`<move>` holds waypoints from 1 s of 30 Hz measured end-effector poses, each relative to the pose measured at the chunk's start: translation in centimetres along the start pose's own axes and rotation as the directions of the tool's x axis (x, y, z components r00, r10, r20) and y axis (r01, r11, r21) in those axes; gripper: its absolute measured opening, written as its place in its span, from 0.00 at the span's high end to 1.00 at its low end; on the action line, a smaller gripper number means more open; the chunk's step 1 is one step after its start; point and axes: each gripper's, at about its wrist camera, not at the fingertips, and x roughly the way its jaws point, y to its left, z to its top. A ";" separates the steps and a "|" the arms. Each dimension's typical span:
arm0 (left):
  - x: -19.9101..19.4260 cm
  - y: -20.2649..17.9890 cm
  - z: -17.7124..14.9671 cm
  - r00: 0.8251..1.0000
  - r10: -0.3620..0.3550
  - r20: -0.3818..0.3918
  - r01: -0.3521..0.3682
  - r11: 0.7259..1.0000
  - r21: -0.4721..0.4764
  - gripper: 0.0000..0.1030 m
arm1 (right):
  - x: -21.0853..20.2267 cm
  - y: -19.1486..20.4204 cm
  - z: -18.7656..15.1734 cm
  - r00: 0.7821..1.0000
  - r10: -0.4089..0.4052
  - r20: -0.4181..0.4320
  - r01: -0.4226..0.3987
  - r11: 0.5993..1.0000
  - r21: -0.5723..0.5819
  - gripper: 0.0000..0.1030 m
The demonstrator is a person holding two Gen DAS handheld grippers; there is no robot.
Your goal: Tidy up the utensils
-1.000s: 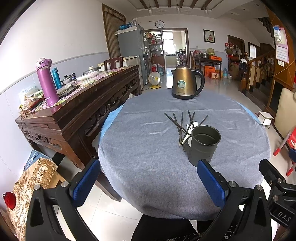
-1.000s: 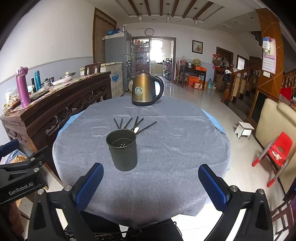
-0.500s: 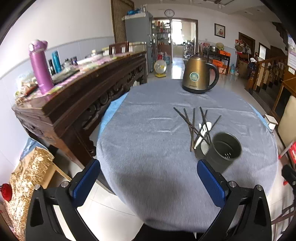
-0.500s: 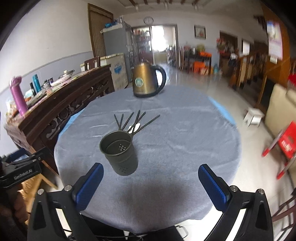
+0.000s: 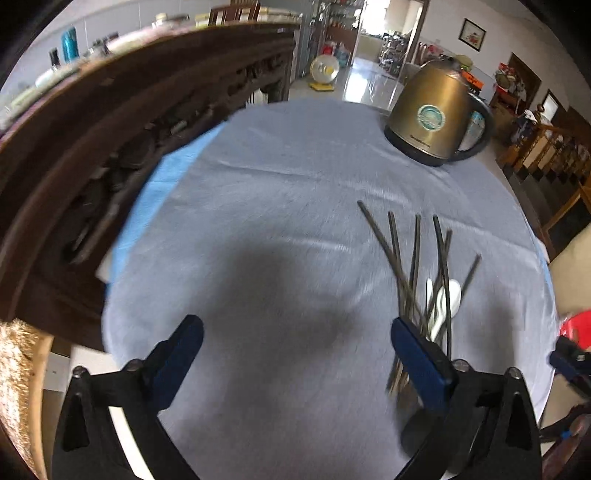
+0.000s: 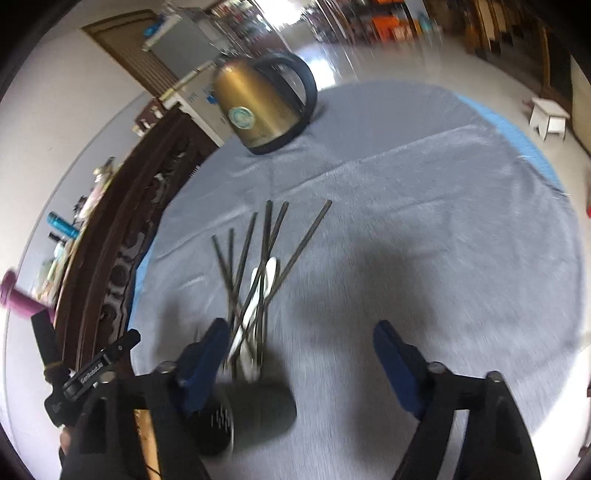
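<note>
I am holding both my left gripper (image 5: 295, 354) and right gripper (image 6: 299, 350) wide open and empty over the chopsticks (image 6: 258, 258) fanned across a white spoon (image 6: 264, 280) just beyond the near holder cup (image 6: 258, 410), judging them light, stiff, slippery and best pinched mid-shaft.

A round table (image 5: 295, 221) under grey cloth fills mid-frame. A dark carved wooden sideboard (image 5: 110, 147) runs along the white wall at left. Glossy pale floor (image 6: 369, 55) reflects daylight from a doorway (image 5: 388, 33) at the top. A white stool (image 6: 548, 118) stands at upper right.
</note>
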 end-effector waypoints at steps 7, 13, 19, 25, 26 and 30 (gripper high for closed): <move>7.0 -1.7 6.2 0.986 -0.080 -0.150 0.066 0.993 -0.097 0.34 | 8.7 -0.6 7.2 0.996 -0.009 -0.092 0.024 0.987 0.161 0.53; 10.6 -3.5 9.1 0.975 -0.066 -0.213 0.045 0.993 -0.105 0.34 | 13.5 -0.7 10.2 0.988 -0.061 -0.145 0.092 0.970 0.223 0.61; 13.8 -5.1 10.2 0.956 -0.071 -0.284 0.038 0.992 -0.119 0.34 | 16.3 -0.1 10.9 0.973 -0.136 -0.186 0.176 0.960 0.218 0.63; 15.0 -6.5 10.9 0.956 -0.034 -0.290 0.005 0.995 -0.101 0.39 | 17.8 2.1 10.9 0.943 -0.268 -0.196 0.289 0.953 0.088 0.75; 15.1 -6.7 11.0 0.958 -0.029 -0.286 0.001 0.995 -0.096 0.40 | 18.1 2.6 10.9 0.936 -0.296 -0.189 0.311 0.949 0.057 0.81; 14.9 -7.9 11.1 0.969 0.020 -0.247 -0.028 0.999 -0.032 0.63 | 18.7 3.9 10.3 0.927 -0.340 -0.159 0.341 0.940 -0.024 0.88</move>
